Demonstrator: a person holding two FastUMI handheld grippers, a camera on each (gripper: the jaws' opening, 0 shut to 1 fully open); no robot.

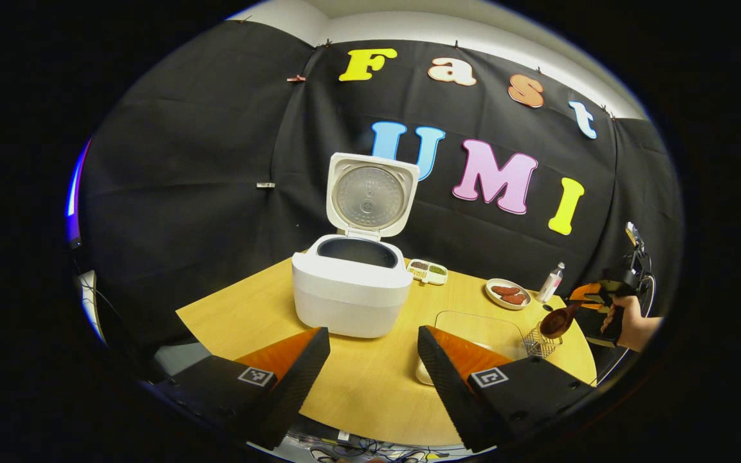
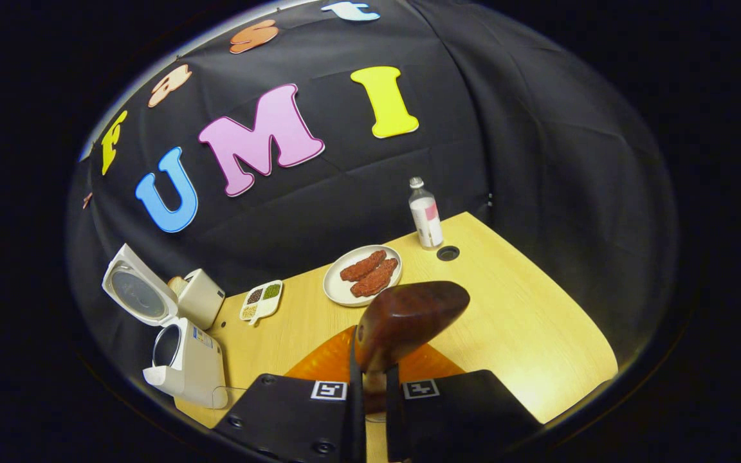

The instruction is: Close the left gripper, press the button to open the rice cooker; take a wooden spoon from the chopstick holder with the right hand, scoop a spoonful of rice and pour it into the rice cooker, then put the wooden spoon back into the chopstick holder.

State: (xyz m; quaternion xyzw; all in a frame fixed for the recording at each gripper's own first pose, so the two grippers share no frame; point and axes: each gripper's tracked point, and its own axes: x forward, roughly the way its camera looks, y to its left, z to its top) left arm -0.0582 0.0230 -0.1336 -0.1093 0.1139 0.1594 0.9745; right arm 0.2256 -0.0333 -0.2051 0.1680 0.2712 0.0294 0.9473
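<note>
Two grippers are seen at work over a round wooden table point(image 1: 370, 386). Going from the left, the left gripper point(image 1: 374, 376) is held with its fingers spread wide and nothing between them, at 6 o'clock in the left gripper view; it is judged to be kept back because the button job is over. Straight ahead, at 12 o'clock from it, the rice cooker point(image 1: 351, 292) is found with its lid point(image 1: 370, 199) swung upright, so that the dark inner pot is laid open for filling. Farther right, at about 3 o'clock, the wire chopstick holder point(image 1: 541, 344) is set beside a clear container point(image 1: 480, 325). Above the holder the wooden spoon point(image 1: 557, 320) is carried by the right gripper point(image 2: 370, 386), whose fingers are clamped on the handle. The spoon is dark, reddish-brown and glossy, with a rounded bowl; no rice can be made out on it, so scooping is judged still to come.
</note>
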